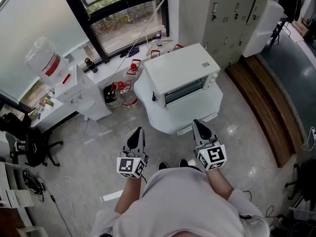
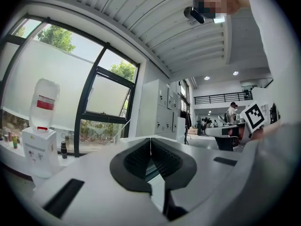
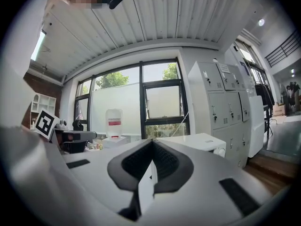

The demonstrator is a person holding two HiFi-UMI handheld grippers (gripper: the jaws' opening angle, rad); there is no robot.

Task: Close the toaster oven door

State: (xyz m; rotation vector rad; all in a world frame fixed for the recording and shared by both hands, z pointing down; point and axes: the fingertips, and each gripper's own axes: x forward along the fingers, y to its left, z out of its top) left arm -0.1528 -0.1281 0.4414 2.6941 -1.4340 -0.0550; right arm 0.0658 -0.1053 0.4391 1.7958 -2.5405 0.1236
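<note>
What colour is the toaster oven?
The toaster oven is white, with a dark front window; the head view shows it best.

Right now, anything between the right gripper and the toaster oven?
Head view: only a bare strip of the white table separates the right gripper from the toaster oven.

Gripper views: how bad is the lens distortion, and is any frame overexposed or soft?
Left gripper view: heavy fisheye, dark corners, window bright but readable, left gripper close and soft. Right gripper view: same fisheye, right gripper slightly blurred. Head view: even daylight, toaster oven sharp.
</note>
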